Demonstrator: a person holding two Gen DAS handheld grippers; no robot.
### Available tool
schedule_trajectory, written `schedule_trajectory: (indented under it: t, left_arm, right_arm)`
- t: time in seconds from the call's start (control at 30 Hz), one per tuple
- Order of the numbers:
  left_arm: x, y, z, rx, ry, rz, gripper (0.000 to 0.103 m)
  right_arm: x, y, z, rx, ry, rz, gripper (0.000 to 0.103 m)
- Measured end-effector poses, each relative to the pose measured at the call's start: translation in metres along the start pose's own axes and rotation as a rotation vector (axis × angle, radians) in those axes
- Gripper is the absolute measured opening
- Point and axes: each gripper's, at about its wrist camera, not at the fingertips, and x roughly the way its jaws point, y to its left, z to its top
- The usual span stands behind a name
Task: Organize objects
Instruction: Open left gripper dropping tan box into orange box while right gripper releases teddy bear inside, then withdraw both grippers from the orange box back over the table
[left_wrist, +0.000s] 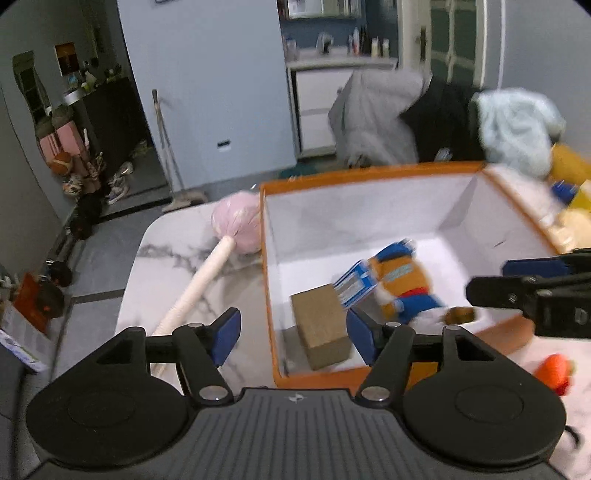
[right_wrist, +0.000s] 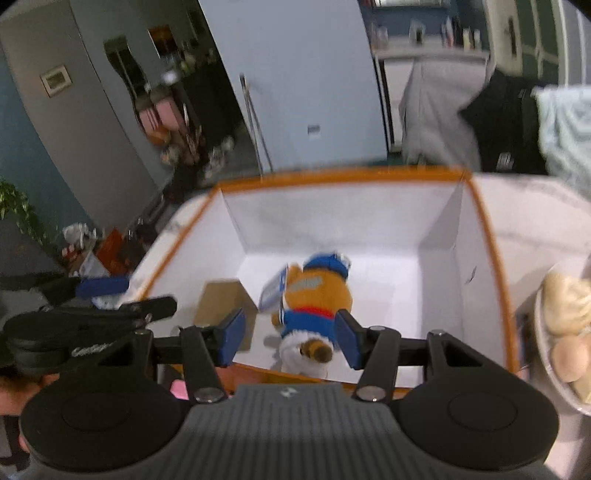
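Note:
An orange-rimmed white box (left_wrist: 373, 171) (right_wrist: 491, 236) stands on the marble table (left_wrist: 173, 243). Inside lie an orange and blue plush toy (left_wrist: 402, 280) (right_wrist: 314, 295) and a brown wooden block (left_wrist: 321, 325) (right_wrist: 218, 299). My left gripper (left_wrist: 291, 338) is open and empty at the box's near left corner. My right gripper (right_wrist: 288, 338) is open and empty above the box's near edge, over the plush toy; it also shows in the left wrist view (left_wrist: 532, 284). A pink ball-headed stick (left_wrist: 236, 221) lies on the table left of the box.
A small orange toy (left_wrist: 556, 371) lies on the table right of the box. A plate with pale round items (right_wrist: 565, 332) sits to the box's right. Yellow and blue objects (left_wrist: 572, 184) lie behind the box's right side. Clothes (left_wrist: 376, 114) hang beyond.

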Motion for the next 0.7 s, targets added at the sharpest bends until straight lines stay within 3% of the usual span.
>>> schedule_trajectory:
  t: [0.1,0.23,0.37,0.47,0.7]
  left_arm:
    - [-0.027,0.001,-0.012,-0.031,-0.043,-0.061,0.087]
    - [-0.057,0.005,-0.035,-0.096,-0.059,-0.126,0.089]
    - [-0.068,0.004,-0.055,-0.154,-0.058,-0.214,0.09]
    - [-0.07,-0.001,-0.066,-0.113,-0.058,-0.24,0.09]
    - [-0.071,-0.004,-0.08,-0.076,-0.049,-0.282,0.09]
  right_arm:
    - [-0.028,0.011,-0.006,-0.04,-0.08,0.0,0.058]
    - [-0.066,0.026,-0.028,-0.097,-0.162,-0.037,0.066]
    - [-0.09,0.032,-0.053,-0.105,-0.164,-0.069,0.067]
    - [-0.091,0.028,-0.07,-0.097,-0.121,-0.064,0.067]
    - [-0.101,0.01,-0.068,-0.064,-0.147,-0.138,0.067]
